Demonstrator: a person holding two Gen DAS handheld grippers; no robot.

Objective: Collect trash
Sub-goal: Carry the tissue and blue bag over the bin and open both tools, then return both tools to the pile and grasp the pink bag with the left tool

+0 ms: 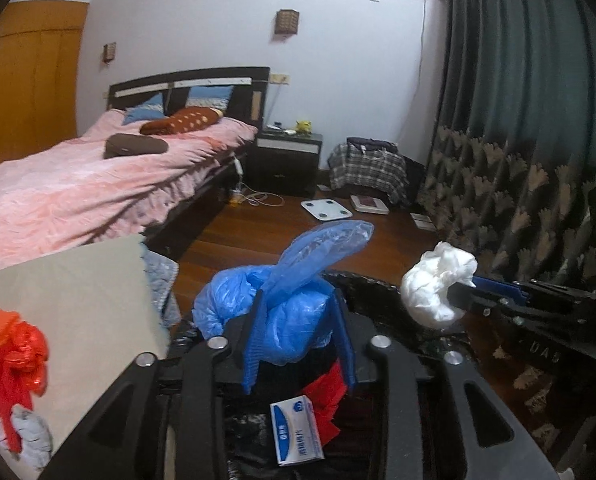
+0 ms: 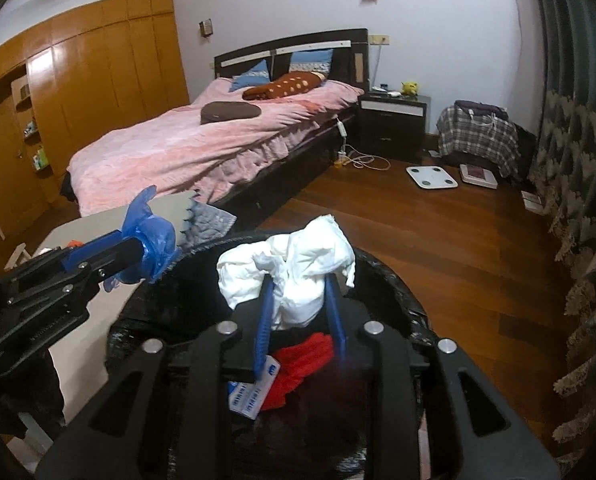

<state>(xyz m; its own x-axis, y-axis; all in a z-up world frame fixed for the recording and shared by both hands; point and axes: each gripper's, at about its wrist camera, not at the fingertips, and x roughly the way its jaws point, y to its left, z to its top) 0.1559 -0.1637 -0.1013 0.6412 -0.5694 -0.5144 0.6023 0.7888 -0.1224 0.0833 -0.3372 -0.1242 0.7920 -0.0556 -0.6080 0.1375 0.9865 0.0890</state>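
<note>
While both hang over the black-lined bin (image 2: pixel 394 280), the left gripper (image 1: pixel 298 320) pinches a light, slippery blue plastic bag (image 1: pixel 290 292) and the right gripper (image 2: pixel 300 300) pinches soft white crumpled paper (image 2: pixel 294 268), each best held mid-bunch.

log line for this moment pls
left gripper shut on blue plastic bag | right gripper shut on white wad | both over black-lined bin

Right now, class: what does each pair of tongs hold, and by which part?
The left tongs pinch a crumpled blue plastic bag around its bunched middle. The right tongs pinch a wad of white tissue by its lower middle.
</note>
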